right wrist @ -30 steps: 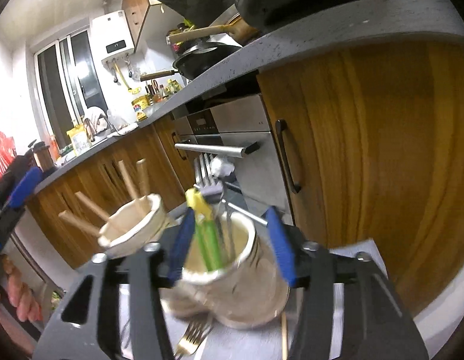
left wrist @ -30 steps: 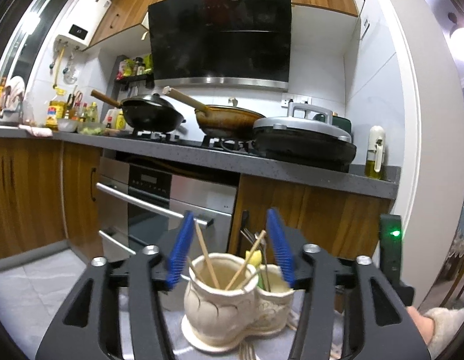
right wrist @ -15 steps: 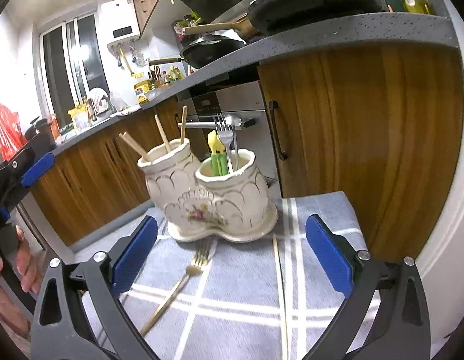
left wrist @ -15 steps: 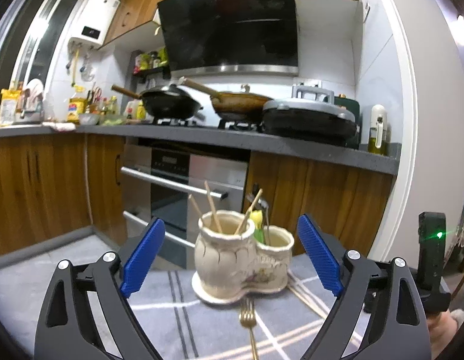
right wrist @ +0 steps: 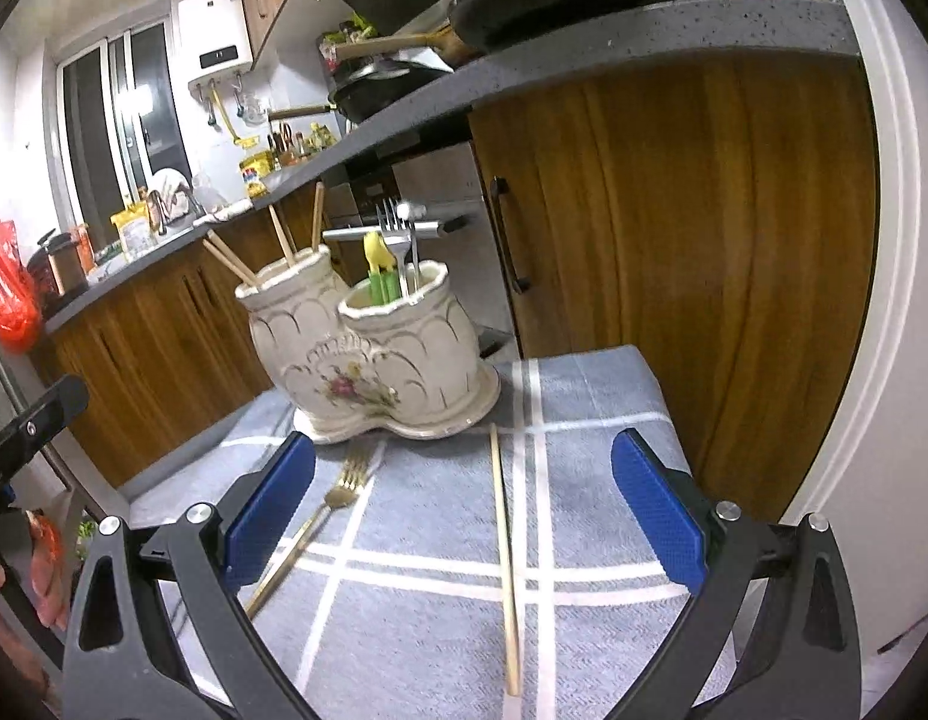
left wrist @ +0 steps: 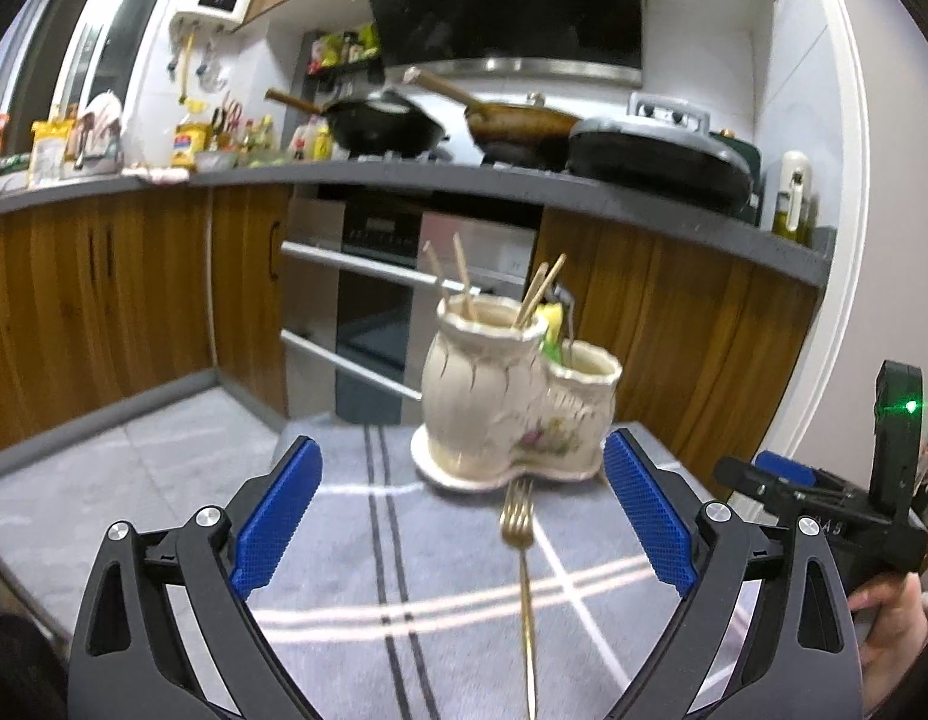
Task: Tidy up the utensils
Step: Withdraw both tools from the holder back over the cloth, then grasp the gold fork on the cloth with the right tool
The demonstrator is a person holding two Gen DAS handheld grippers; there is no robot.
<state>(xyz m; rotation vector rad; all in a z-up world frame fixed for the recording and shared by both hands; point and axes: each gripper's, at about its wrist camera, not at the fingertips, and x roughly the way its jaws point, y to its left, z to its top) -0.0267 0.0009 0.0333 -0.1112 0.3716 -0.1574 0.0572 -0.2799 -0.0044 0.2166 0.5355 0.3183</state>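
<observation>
Pulled back from the ceramic utensil holder [right wrist: 374, 354] they were closing around a second ago, both my grippers now hang clear of it, the left gripper [left wrist: 461, 531] with its tongs opening and nothing between them, the right gripper [right wrist: 464, 516] spread wide and empty. With the holder standing at the far edge of the grey checked cloth [right wrist: 590, 396], chopsticks in one cup and forks in the other, I judge the pickup step is next: the gold fork [left wrist: 517, 519] and the loose chopstick [right wrist: 503, 552] lie flat just before it, each needing a low, narrow pinch.
</observation>
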